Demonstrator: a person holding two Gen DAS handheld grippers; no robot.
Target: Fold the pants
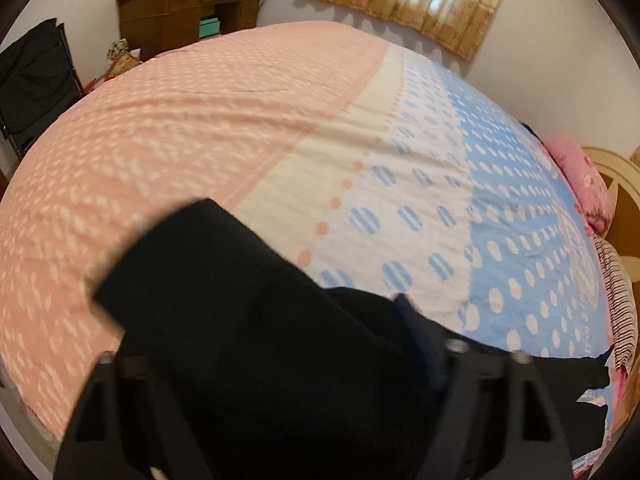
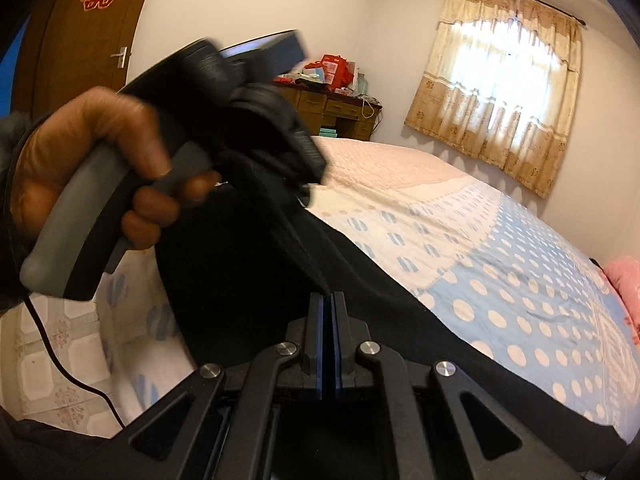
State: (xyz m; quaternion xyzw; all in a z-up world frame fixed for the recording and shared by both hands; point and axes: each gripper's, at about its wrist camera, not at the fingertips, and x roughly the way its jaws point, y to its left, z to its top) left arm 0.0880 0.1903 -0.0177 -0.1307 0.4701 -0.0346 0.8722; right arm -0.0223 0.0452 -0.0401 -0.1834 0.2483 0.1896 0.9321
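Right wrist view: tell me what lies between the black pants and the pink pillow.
Only bedsheet, blue with white dots, lies between the pants and the pillow; nothing else rests there.

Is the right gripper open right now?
No: in the right wrist view the right gripper has its blue-padded jaws pressed together, pinching an edge of the black fabric pants above the polka-dot bedspread.

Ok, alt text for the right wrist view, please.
The right gripper is shut on the black pants, which stretch up to the left gripper, held in the person's left hand. Behind lies a bed with a pink, cream and blue dotted cover, plus a curtained window.
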